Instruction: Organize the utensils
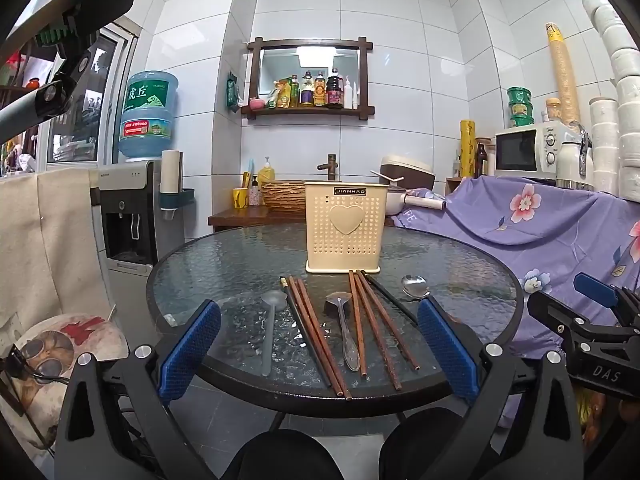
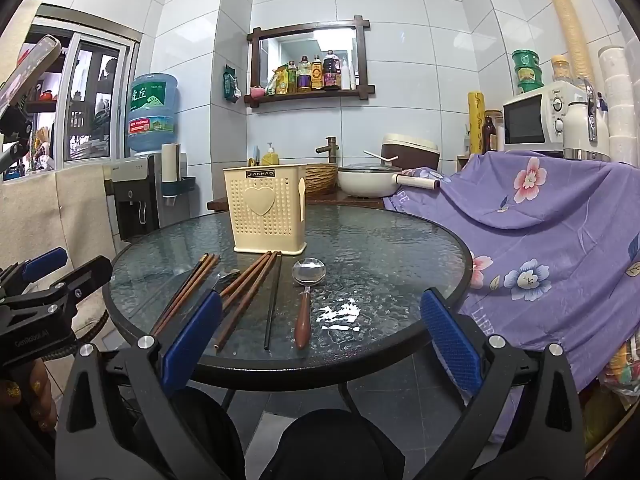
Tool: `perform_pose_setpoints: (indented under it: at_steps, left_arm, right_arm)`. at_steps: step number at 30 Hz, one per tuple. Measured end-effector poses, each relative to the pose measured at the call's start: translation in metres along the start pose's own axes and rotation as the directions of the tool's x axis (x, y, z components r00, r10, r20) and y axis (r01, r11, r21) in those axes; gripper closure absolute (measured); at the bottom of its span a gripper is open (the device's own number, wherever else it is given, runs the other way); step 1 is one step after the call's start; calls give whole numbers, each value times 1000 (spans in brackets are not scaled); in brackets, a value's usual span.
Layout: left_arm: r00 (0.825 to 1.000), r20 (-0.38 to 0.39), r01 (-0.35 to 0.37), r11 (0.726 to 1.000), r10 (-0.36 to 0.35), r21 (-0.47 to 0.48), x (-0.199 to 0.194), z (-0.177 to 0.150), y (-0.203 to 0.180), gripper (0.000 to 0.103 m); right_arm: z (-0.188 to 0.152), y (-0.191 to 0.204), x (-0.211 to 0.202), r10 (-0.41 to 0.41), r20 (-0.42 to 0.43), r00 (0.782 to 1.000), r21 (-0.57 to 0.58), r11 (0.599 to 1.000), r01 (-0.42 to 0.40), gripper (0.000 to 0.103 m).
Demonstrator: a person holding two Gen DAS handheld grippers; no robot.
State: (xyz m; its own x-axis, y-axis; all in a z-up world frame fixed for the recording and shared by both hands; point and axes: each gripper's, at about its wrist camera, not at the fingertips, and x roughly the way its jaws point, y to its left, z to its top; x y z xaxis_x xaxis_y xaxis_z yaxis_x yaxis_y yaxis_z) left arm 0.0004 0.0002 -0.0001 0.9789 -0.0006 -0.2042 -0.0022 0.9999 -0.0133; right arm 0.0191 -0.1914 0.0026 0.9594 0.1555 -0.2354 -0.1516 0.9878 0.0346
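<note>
Holder: cream perforated plastic utensil holder (image 1: 346, 227) stands upright, far middle of round glass table (image 1: 224, 264).
Utensils: brown wooden chopsticks (image 1: 318, 334) and metal spoons (image 1: 345, 326) lie near it.
Left gripper (image 1: 320, 344): spread wide, nothing held.
Right gripper (image 2: 320, 336): likewise released.

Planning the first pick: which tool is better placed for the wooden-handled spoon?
Right. The wooden-handled spoon lies between the open right tool fingers; in the left view it sits behind the left tool right finger.
</note>
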Motion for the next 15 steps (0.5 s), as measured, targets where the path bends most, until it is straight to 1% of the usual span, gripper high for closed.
perform_pose_setpoints:
  at_steps: [15]
  left_arm:
    - [1000,-1,1,1000,-1,0,0,0,0,6]
  right_arm:
    - [0,0,1,1,-3,1000,-1,1000,-1,5]
